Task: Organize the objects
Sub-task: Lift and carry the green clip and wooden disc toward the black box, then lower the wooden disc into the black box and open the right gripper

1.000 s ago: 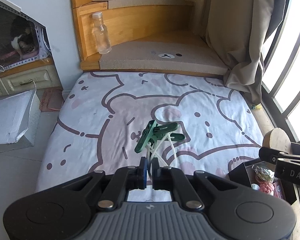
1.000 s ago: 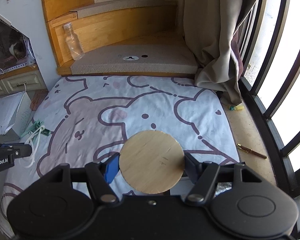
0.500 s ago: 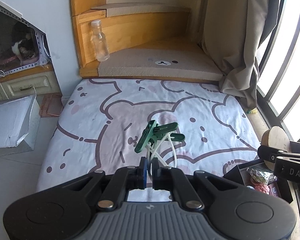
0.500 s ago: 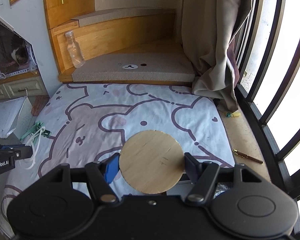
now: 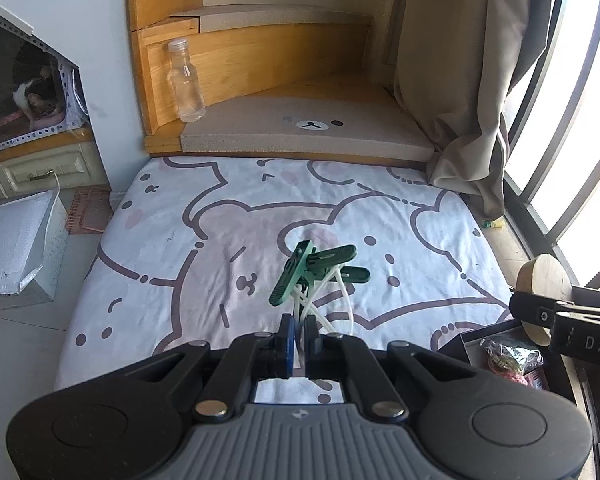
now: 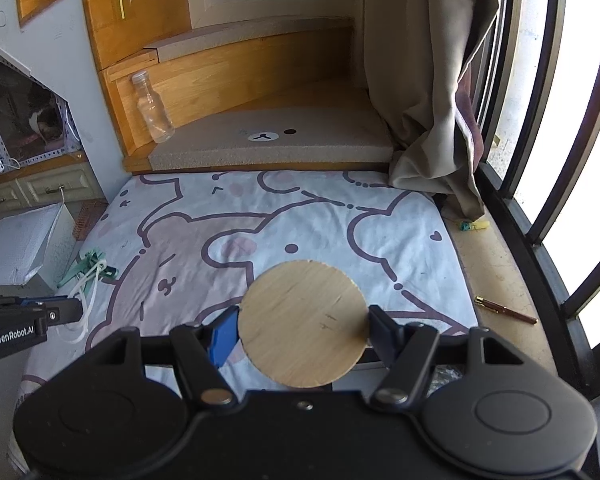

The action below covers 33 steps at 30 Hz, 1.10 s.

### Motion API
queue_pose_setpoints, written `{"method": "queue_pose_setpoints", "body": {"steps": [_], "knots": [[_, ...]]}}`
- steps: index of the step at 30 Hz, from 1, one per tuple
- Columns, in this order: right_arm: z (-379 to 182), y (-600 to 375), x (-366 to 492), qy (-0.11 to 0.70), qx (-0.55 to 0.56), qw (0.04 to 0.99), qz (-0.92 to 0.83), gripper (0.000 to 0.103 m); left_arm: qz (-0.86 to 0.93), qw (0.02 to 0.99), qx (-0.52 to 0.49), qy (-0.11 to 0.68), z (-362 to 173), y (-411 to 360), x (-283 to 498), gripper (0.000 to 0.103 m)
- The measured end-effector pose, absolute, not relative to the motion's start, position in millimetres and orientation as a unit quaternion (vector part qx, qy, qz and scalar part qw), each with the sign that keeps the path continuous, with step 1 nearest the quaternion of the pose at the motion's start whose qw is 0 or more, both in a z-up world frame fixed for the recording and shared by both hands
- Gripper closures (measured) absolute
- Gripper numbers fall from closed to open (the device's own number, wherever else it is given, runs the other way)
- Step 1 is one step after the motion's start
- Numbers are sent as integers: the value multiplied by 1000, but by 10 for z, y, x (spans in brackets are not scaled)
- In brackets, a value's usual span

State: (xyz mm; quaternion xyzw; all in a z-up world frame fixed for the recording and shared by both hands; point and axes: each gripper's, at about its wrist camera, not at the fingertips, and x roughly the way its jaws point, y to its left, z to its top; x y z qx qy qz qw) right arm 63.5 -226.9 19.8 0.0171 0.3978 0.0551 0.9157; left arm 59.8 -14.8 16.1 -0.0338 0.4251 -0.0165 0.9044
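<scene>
My left gripper (image 5: 299, 330) is shut on the white cords of a bundle of green clothes pegs (image 5: 314, 272), which hangs above the bear-print sheet (image 5: 204, 240). My right gripper (image 6: 303, 330) is shut on a round wooden disc (image 6: 303, 322), gripped by its edges and held flat above the sheet. The disc (image 5: 540, 292) and the right gripper also show at the right edge of the left wrist view, over an open black box (image 5: 476, 340) with small items inside. The pegs (image 6: 88, 264) and the left gripper (image 6: 66, 310) appear at the left of the right wrist view.
A clear plastic bottle (image 5: 185, 80) stands on the wooden step (image 5: 300, 132) at the back. A beige curtain (image 6: 432, 80) hangs by the barred window. A pen (image 6: 504, 311) and a small yellow item (image 6: 474, 225) lie on the floor strip. A grey padded box (image 5: 12, 248) sits left.
Both views have tilted a little upward, showing more of the wooden steps and wall. Both grips are unchanged.
</scene>
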Motion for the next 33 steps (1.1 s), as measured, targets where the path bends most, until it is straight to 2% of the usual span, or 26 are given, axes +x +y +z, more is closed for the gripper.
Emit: {"method": "queue_pose_setpoints", "body": {"steps": [12,27,33], "knots": [[-169,-2901,782,441,143,883,67,35,-52,902,-27,428,67,-522,766,99],[-1000,-3559,938,501,362,782,77,35,-68,897,-23,435,-51,-801,1030,99],[-1283,-3590,1063,533,389,748,74,35,-70,893,-16,444,-143,-857,1159,99]]}}
